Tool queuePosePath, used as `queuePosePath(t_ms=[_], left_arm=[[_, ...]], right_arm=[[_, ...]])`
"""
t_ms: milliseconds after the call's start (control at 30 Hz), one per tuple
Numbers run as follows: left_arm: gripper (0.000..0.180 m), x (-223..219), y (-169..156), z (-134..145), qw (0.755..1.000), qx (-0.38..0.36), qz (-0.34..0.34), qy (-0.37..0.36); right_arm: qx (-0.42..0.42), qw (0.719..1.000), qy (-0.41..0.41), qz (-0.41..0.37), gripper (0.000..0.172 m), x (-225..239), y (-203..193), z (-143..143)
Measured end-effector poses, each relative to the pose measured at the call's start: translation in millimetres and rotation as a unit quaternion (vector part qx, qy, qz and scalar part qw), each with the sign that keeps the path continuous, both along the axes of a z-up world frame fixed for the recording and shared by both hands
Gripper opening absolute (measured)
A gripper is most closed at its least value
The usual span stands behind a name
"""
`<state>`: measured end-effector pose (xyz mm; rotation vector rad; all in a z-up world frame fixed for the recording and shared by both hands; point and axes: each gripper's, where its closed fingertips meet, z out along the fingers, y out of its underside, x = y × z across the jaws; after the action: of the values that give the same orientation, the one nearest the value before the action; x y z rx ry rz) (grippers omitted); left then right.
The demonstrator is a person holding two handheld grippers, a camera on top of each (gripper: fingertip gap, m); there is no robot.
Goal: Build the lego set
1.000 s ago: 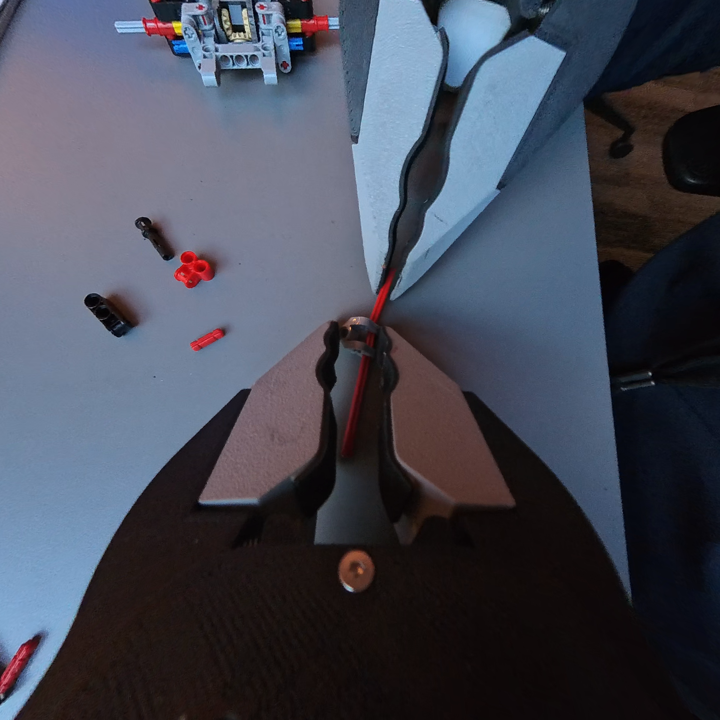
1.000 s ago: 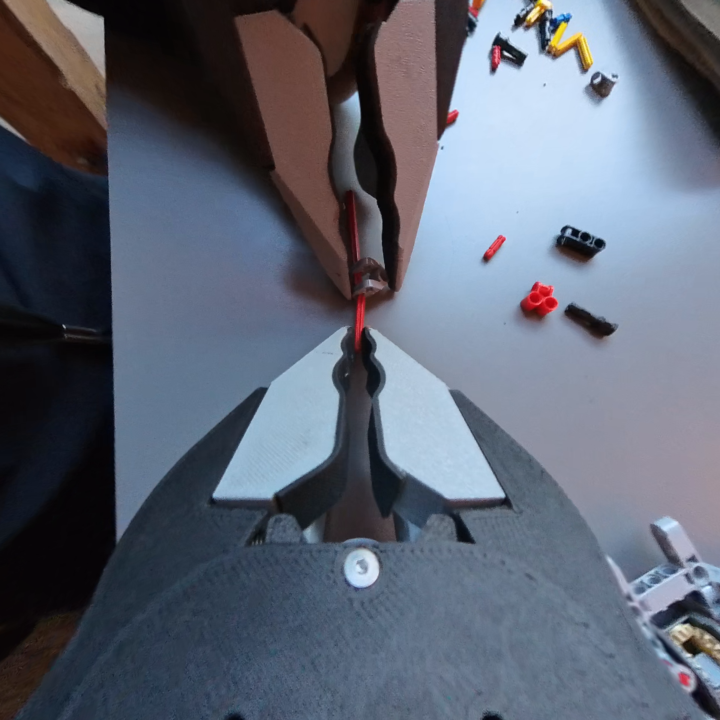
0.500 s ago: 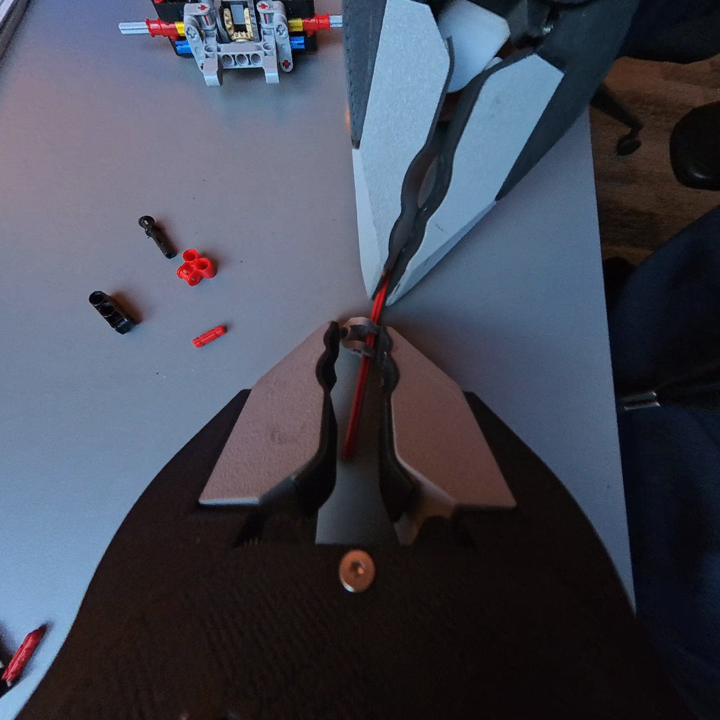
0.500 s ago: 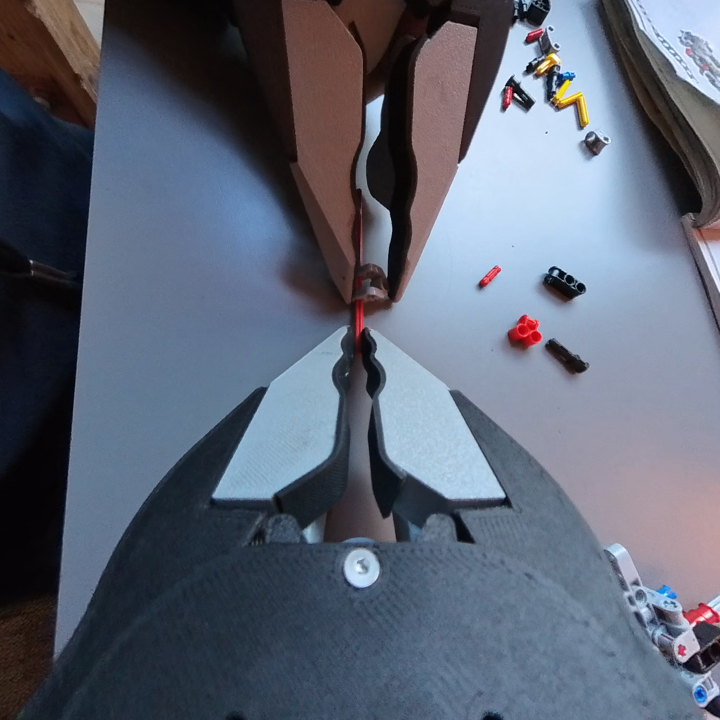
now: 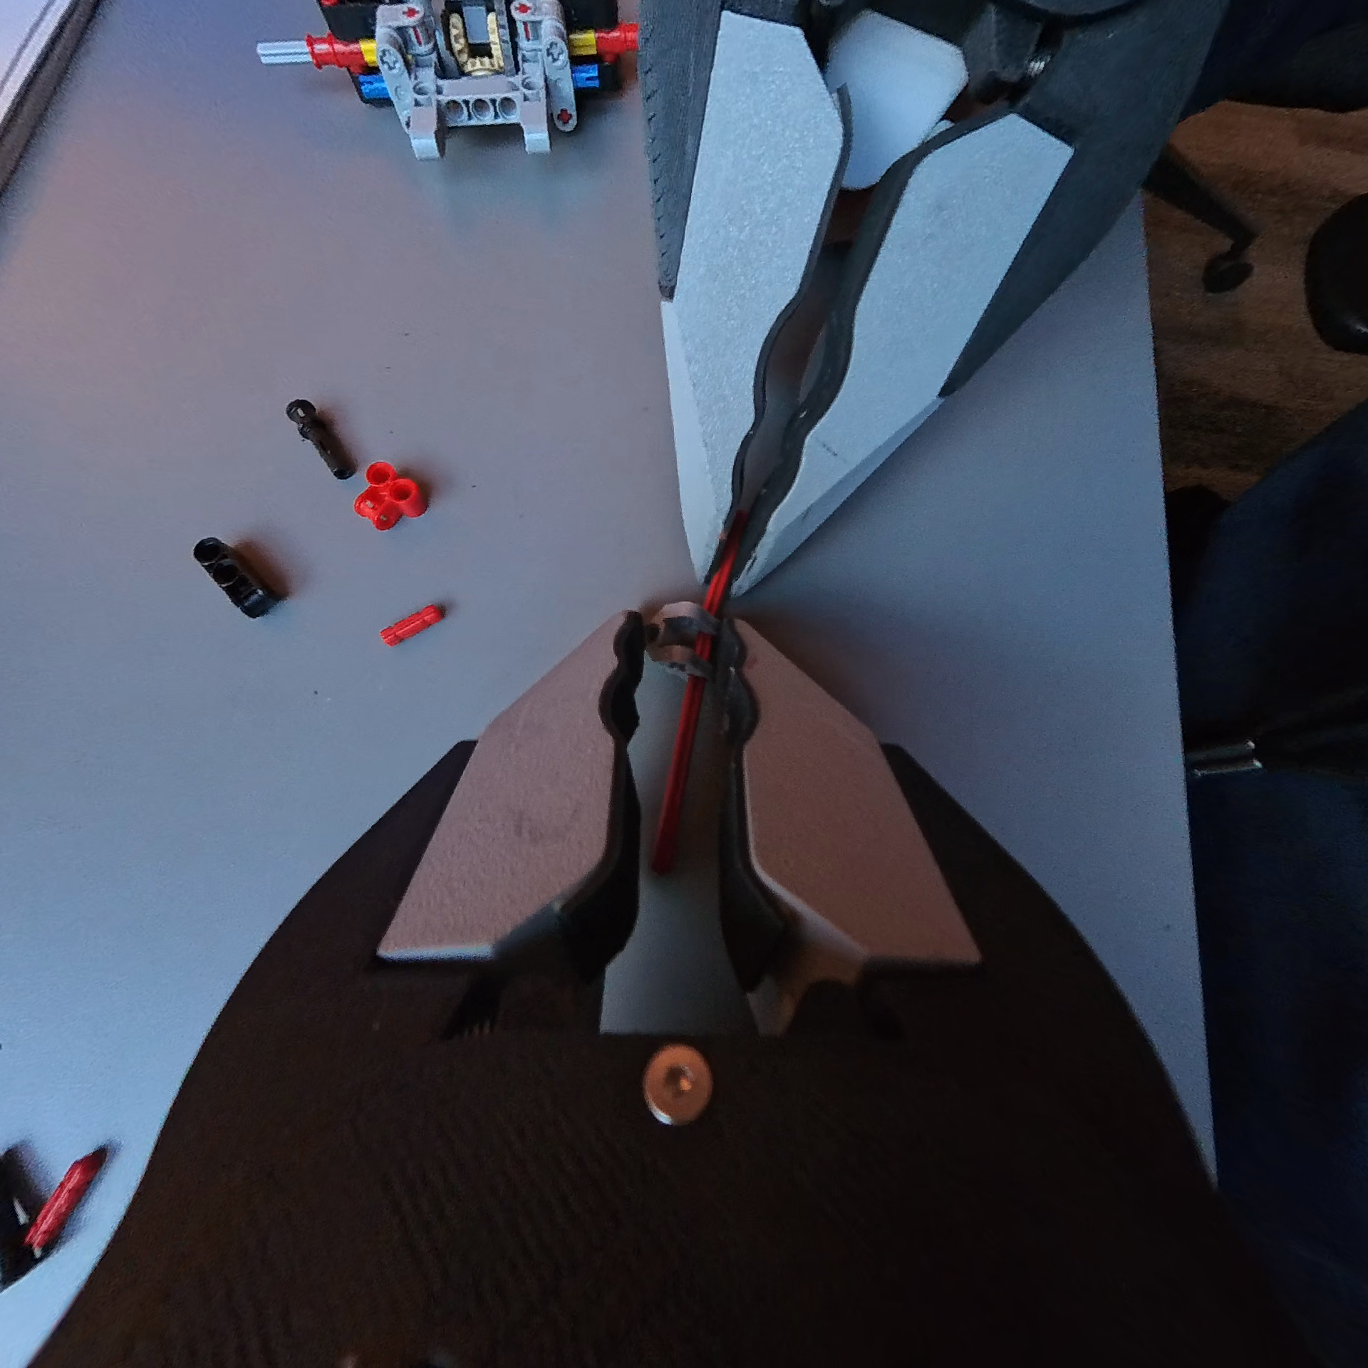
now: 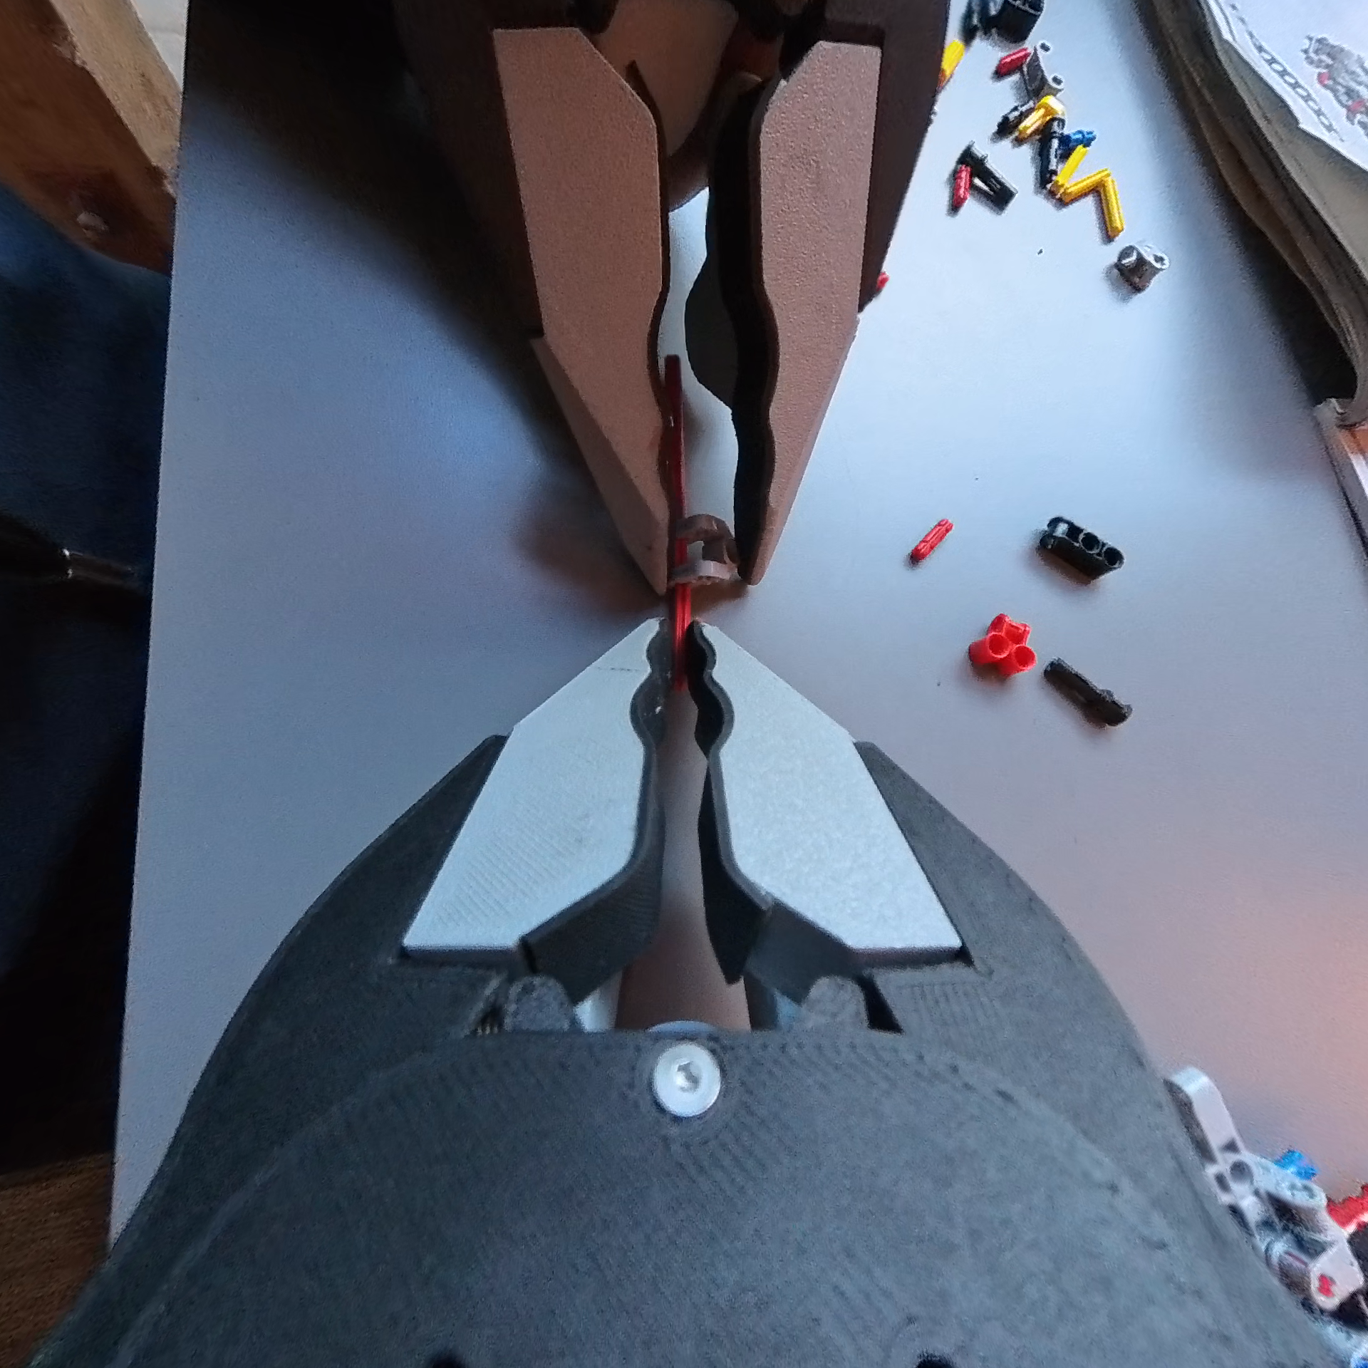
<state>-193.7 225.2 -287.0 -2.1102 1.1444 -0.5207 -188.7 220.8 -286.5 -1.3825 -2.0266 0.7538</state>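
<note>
My left gripper point(image 5: 685, 635) is shut on a small grey connector point(image 5: 679, 638) held at its fingertips just above the grey table point(image 5: 444, 333). A thin red axle point(image 5: 685, 748) runs through the connector and back between the left fingers. My right gripper point(image 6: 676, 642) is shut on the other end of this red axle point(image 6: 679, 614), tip to tip with the left gripper point(image 6: 703, 574). The connector also shows in the right wrist view point(image 6: 707, 557), spanning the left pads. The right gripper shows in the left wrist view point(image 5: 733, 574).
A partly built model point(image 5: 474, 74) stands at the far side. A black pin point(image 5: 320, 438), red connector point(image 5: 389, 494), black beam point(image 5: 235, 577) and short red pin point(image 5: 412, 624) lie to the left. A parts pile point(image 6: 1036, 163) and booklet point(image 6: 1273, 111) lie beyond. The table edge point(image 5: 1155, 518) is close. Left and right tips are no more than a few centimetres apart. My left gripper's tips are some 10 centimetres from the black pin point(image 5: 320, 438). It turns up in the right wrist view point(image 6: 1088, 688) as well.
Both grips hold unchanged and the axle stays through the connector. The right gripper has tilted a little, so its view takes in more of the far parts pile and the booklet.
</note>
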Motion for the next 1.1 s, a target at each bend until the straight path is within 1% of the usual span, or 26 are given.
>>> queuePosePath(t_ms=[67,200,333,433,533,667,1100], left_arm=[[0.019,-0.5,0.2,0.1,1.0,0.002,0.003,0.001],[0.018,-0.9,0.3,0.0,1.0,0.009,0.005,0.004],[0.018,-1.8,-0.6,0.2,1.0,0.007,0.01,0.002],[0.018,-1.7,-0.5,0.3,1.0,-0.002,0.011,-0.004],[0.018,-1.9,-0.6,0.4,1.0,0.005,0.012,0.0],[0.018,-2.3,-0.8,0.4,1.0,0.016,0.018,0.008],[0.018,-2.5,-1.0,0.7,1.0,0.017,0.017,0.008]], right_arm=[[-0.013,1.0,-0.001,0.0,0.001,-0.8,0.0,0.3],[-0.077,0.997,-0.018,-0.002,0.001,-0.4,-0.4,0.9],[-0.064,0.998,-0.012,-0.002,0.001,-0.8,-0.3,0.3],[-0.083,0.996,-0.015,-0.007,0.001,-0.7,-0.5,0.6],[-0.097,0.995,-0.018,-0.006,0.001,-0.9,-0.7,1.0],[-0.081,0.997,-0.013,-0.01,0.001,-0.8,-0.4,0.8],[-0.09,0.996,-0.014,-0.013,0.001,-0.8,-0.4,0.9]])
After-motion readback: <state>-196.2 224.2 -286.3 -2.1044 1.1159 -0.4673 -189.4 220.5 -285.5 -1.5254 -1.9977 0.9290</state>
